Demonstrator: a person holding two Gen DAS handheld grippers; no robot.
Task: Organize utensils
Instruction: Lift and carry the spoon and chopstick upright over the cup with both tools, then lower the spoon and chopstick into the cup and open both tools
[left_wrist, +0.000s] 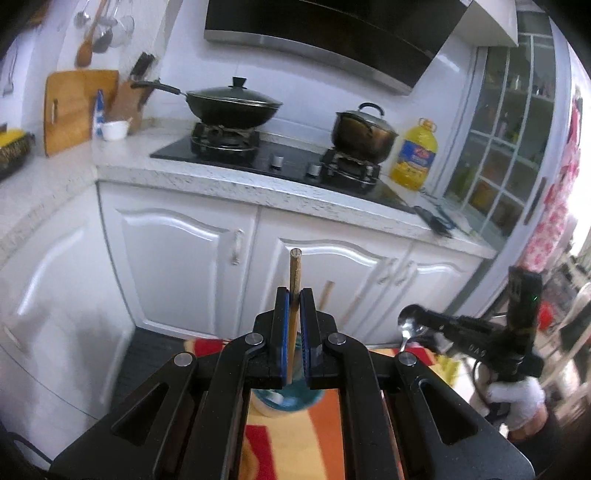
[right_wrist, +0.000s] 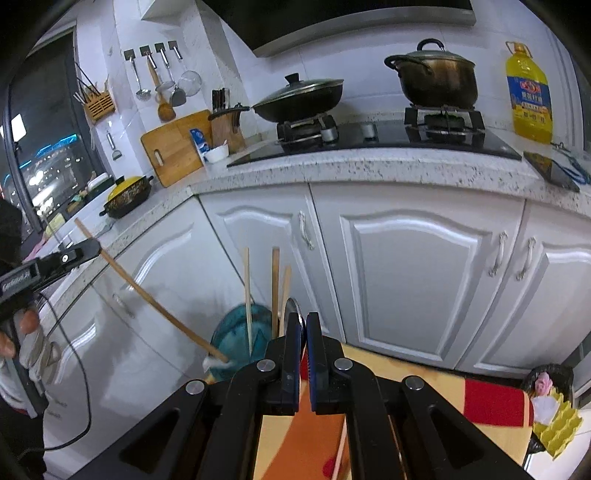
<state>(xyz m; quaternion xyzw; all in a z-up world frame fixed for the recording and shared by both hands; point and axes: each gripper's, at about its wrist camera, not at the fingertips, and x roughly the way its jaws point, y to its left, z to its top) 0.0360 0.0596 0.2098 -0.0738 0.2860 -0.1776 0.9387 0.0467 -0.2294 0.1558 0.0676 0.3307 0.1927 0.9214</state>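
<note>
My left gripper (left_wrist: 294, 295) is shut on a long wooden stick (left_wrist: 294, 266) that stands upright between its blue pads. Under it sits a teal cup (left_wrist: 284, 400) on a striped cloth (left_wrist: 325, 435). To the right, my right gripper (left_wrist: 415, 319) is shut on a metal spoon (left_wrist: 408, 326). In the right wrist view the right gripper (right_wrist: 302, 319) pinches the spoon (right_wrist: 294, 306) edge-on. The teal cup (right_wrist: 240, 339) holds several wooden utensils (right_wrist: 275, 288). The left gripper (right_wrist: 90, 247) holds the wooden stick (right_wrist: 155, 306) slanted, its lower end by the cup's rim.
White cabinet doors (right_wrist: 406, 280) rise just behind the cloth-covered surface. The speckled counter (right_wrist: 369, 166) carries a hob with a lidded wok (right_wrist: 299, 98) and a pot (right_wrist: 436, 74), an oil bottle (right_wrist: 530, 96), a cutting board (right_wrist: 173, 147) and a knife block (right_wrist: 227, 125).
</note>
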